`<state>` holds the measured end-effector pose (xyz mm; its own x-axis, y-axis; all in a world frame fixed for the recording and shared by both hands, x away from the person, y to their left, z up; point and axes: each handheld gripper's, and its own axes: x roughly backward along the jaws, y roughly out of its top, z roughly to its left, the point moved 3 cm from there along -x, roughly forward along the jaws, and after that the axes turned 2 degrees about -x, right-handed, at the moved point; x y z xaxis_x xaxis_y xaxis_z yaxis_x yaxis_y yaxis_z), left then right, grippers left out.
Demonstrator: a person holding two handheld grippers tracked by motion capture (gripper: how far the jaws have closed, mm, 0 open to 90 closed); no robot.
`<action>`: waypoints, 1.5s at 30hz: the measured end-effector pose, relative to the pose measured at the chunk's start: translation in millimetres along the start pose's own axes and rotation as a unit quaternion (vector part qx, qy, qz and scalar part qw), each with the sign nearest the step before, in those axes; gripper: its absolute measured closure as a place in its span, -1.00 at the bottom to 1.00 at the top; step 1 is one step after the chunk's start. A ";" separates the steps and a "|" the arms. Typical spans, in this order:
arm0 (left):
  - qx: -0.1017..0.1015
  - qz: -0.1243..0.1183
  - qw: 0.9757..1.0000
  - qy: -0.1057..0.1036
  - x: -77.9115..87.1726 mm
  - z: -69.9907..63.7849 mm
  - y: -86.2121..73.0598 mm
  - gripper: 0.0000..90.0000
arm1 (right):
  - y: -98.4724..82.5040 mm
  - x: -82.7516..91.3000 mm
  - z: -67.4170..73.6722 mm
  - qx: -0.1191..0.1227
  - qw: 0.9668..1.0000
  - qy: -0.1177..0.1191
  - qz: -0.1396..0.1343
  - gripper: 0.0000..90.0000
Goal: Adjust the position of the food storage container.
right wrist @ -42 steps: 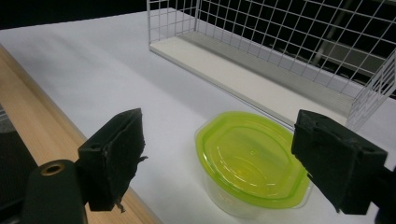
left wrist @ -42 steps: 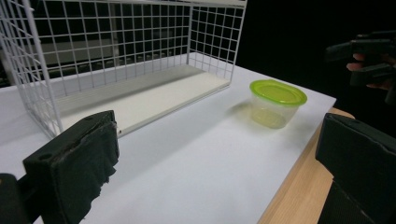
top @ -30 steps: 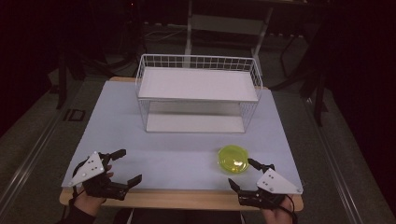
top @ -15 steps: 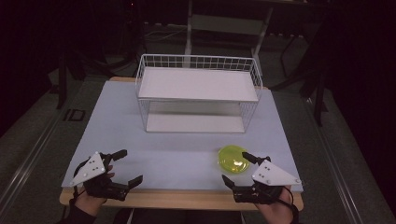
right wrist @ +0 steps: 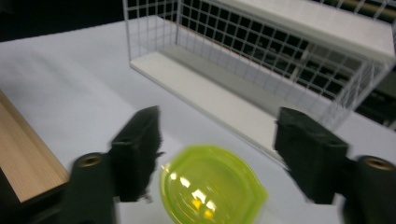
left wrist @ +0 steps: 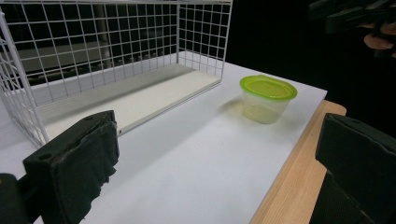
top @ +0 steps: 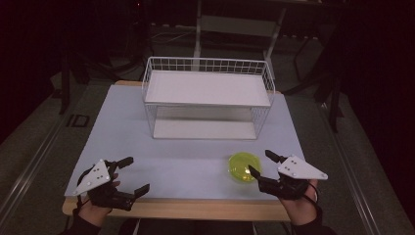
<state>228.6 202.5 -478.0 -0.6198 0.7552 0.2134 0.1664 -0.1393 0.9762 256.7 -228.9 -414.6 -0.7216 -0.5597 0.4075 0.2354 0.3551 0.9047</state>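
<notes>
A small clear container with a yellow-green lid (top: pixel 243 167) stands on the white table top near the front right. My right gripper (top: pixel 260 162) hovers just right of it, pointing left. Its jaws have just been closing and stand open. In the right gripper view (right wrist: pixel 219 135) the container (right wrist: pixel 210 184) lies low between the pads, with a gap on each side. My left gripper (top: pixel 138 173) rests open at the front left with nothing in it (left wrist: pixel 219 149). From there the container (left wrist: pixel 267 95) is farther off, with the right gripper (left wrist: pixel 355 16) above it.
A white wire rack (top: pixel 205 88) with a solid upper and lower shelf stands at the back middle of the table (top: pixel 186 161). It also shows in both gripper views (left wrist: pixel 116 56) (right wrist: pixel 280 46). A wooden edge (top: pixel 195 208) runs along the table front.
My right gripper has risen and moved forward, up to the container, and its jaws have narrowed. The left gripper and the container have stayed put.
</notes>
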 end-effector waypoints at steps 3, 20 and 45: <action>-0.001 0.000 1.000 -0.001 -0.1 -0.3 0.1 -0.99 | -5.8 -0.3 -11.0 -0.005 1.000 -0.009 0.015 0.00; -0.003 0.001 1.000 -0.003 -1.1 -0.1 -0.5 -0.99 | -63.1 -15.8 -61.1 -0.073 0.990 -0.045 0.114 1.00; -0.005 0.001 1.000 -0.005 -1.2 -0.3 -0.3 -0.99 | -106.9 -82.8 -42.6 -0.091 0.966 0.006 0.242 1.00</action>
<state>229.1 201.4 -478.5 -0.6122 0.7608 0.2152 0.1594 -0.1479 0.9761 319.0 -252.5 -539.7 -0.4914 -0.3693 0.7887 0.6548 0.4404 0.6142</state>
